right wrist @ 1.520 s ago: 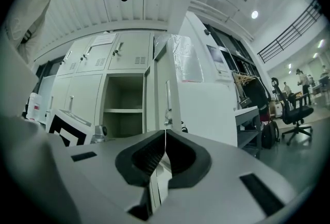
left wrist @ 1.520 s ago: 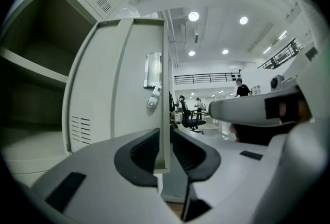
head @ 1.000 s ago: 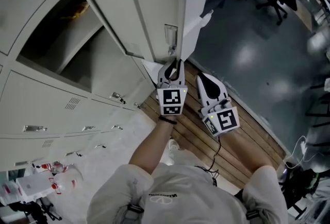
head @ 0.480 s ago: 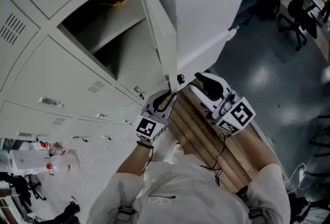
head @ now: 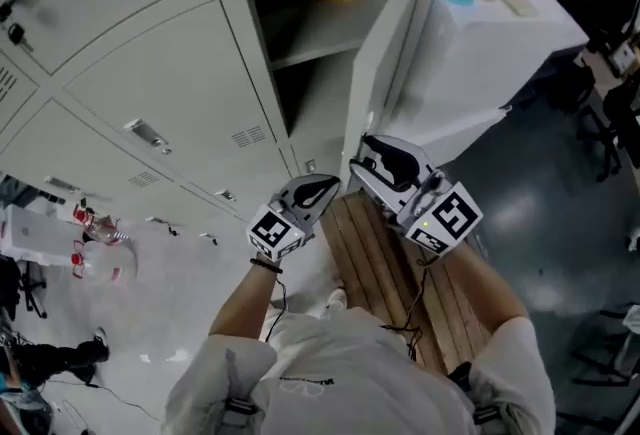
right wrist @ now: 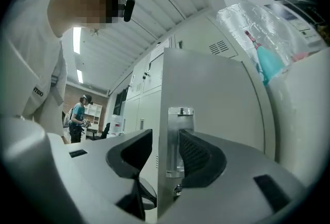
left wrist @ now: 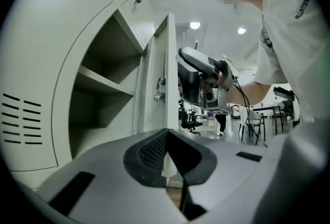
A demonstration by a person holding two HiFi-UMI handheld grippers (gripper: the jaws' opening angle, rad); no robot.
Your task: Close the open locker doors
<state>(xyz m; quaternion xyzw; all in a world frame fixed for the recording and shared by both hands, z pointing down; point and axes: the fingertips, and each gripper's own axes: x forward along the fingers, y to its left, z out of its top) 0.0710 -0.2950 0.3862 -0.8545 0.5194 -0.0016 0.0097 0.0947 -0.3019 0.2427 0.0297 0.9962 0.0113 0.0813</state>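
Locker door stands ajar at upper centre. Its handle sits between the jaws of the right gripper, which have just been opening and now stand released. The left gripper has just been closing and is clenched on nothing. A careless push could trap a jaw or bounce the door back. The print on the shirt is too small to read.

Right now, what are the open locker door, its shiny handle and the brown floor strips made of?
Locker door: probably painted sheet metal; it looks thin, flat, pale grey and matte.
Handle: looks like bare polished metal, since it gleams silver.
Floor strips: likely wood; they are brown planks with visible seams.
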